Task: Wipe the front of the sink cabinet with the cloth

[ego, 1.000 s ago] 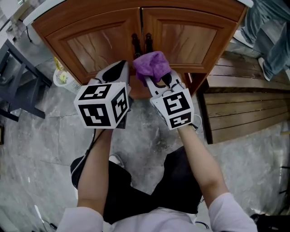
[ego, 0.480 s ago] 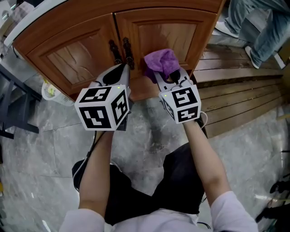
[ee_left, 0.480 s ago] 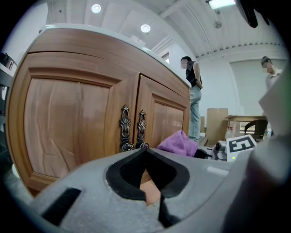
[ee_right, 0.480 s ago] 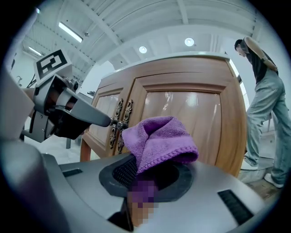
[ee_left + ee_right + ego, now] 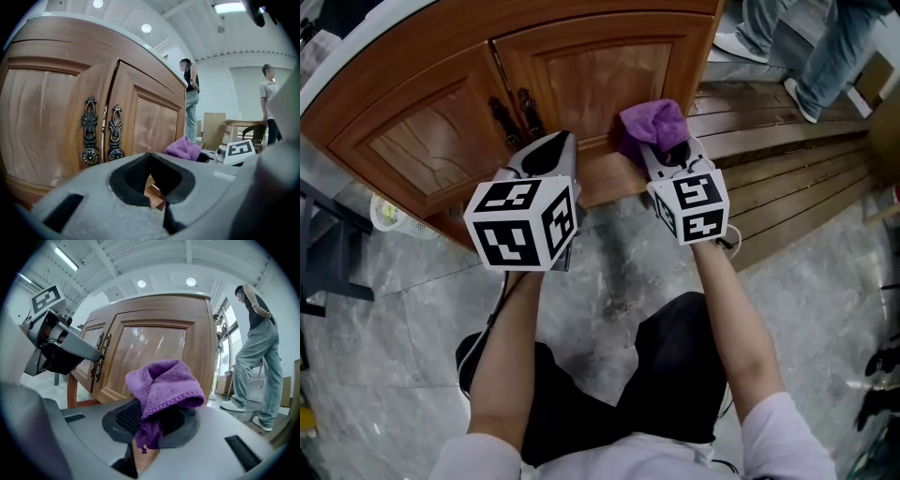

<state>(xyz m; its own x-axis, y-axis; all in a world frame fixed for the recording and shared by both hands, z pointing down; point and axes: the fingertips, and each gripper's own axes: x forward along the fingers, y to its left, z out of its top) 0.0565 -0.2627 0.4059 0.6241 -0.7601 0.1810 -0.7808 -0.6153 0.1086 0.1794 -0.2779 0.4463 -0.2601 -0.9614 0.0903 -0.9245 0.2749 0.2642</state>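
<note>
- Purple cloth [image 5: 652,127] is bunched in the right gripper [image 5: 149,439]. Jaws are closed tight on one fold, and most of the cloth bulges up over the tips.
- Cloth sits at the low right corner of the cabinet [image 5: 441,56] front, by the bottom rail of the right door [image 5: 605,75]. Touching the wood vs just off it: can't tell.
- Left gripper [image 5: 152,194]: jaws together, nothing in them. It hovers low near the handles [image 5: 514,114], apart from the cloth.
- To wipe well, IMO: press the fat part of the cloth flat on the wood, not the gripper tips, as the hard tips could mark the finish.
- Use long even strokes along the grain, edge to edge, then do the rails & frame. Panel grooves prob. need a bit more pressure.
- The grip is on a small fold only, so drag may tug the cloth out; go light.
- Hold the left gripper clear of the handles.
</note>
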